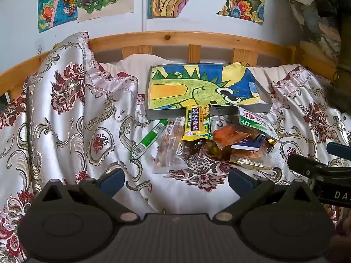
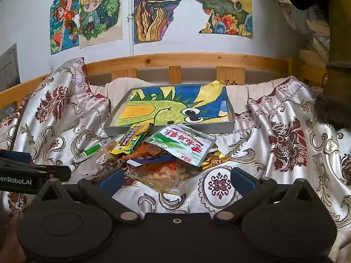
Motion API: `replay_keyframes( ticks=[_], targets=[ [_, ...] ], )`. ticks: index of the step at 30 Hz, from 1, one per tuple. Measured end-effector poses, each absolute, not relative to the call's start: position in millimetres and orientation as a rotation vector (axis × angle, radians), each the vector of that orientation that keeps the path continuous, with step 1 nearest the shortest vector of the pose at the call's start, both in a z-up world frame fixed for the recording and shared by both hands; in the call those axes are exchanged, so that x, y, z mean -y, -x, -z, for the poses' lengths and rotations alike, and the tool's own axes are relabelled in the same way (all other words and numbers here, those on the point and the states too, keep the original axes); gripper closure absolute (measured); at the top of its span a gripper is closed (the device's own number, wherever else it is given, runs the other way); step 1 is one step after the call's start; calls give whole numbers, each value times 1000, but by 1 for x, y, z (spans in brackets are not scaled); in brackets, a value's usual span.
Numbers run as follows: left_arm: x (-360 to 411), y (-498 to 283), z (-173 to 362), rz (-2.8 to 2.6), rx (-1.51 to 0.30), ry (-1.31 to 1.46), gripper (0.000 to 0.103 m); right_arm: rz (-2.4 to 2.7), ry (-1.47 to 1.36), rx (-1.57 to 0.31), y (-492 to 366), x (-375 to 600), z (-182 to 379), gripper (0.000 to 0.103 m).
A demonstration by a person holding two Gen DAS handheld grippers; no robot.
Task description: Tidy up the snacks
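A pile of snack packets lies on the patterned bedspread before a grey tray (image 1: 158, 114) (image 2: 221, 127) lined with a dinosaur drawing. The pile holds a green sausage stick (image 1: 149, 139) (image 2: 92, 150), a clear bag of brown snacks (image 1: 170, 146), a yellow packet (image 1: 196, 123) (image 2: 131, 140), a green-white packet (image 1: 255, 121) (image 2: 186, 144), an orange packet (image 1: 230, 137) and a clear bag of chips (image 2: 166, 173). My left gripper (image 1: 176, 180) is open and empty, short of the pile. My right gripper (image 2: 175, 179) is open and empty over the chips bag's near edge.
A wooden bed rail (image 1: 175, 38) (image 2: 175, 60) runs behind the tray, with drawings on the wall above. The bedspread (image 1: 65, 120) (image 2: 285, 142) bunches high at left and right. The right gripper shows at the right edge of the left wrist view (image 1: 318, 168).
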State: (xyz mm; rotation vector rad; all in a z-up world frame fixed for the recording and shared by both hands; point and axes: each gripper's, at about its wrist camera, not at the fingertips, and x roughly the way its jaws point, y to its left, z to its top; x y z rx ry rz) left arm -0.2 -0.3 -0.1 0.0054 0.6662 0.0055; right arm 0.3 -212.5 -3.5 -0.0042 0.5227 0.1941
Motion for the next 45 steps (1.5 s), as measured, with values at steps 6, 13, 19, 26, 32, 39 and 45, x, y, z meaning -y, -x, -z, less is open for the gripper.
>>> replay_keyframes(
  ticks=[6, 13, 19, 26, 32, 39, 45],
  targets=[
    [0, 0, 0, -4, -669, -2, 0, -194, 7, -521, 0, 212, 4, 1],
    [0, 0, 0, -4, -668, 1, 0, -193, 7, -522, 0, 212, 4, 1],
    [0, 0, 0, -3, -670, 1, 0, -194, 8, -523, 0, 212, 4, 1],
    [0, 0, 0, -3, -671, 1, 0, -193, 8, -524, 0, 212, 4, 1],
    [0, 0, 0, -3, -670, 2, 0, -194, 9, -525, 0, 211, 5, 1],
    [0, 0, 0, -3, -671, 2, 0, -193, 9, -525, 0, 211, 4, 1],
    [0, 0, 0, -5, -671, 6, 0, -192, 5, -531, -3, 211, 4, 1]
  ],
)
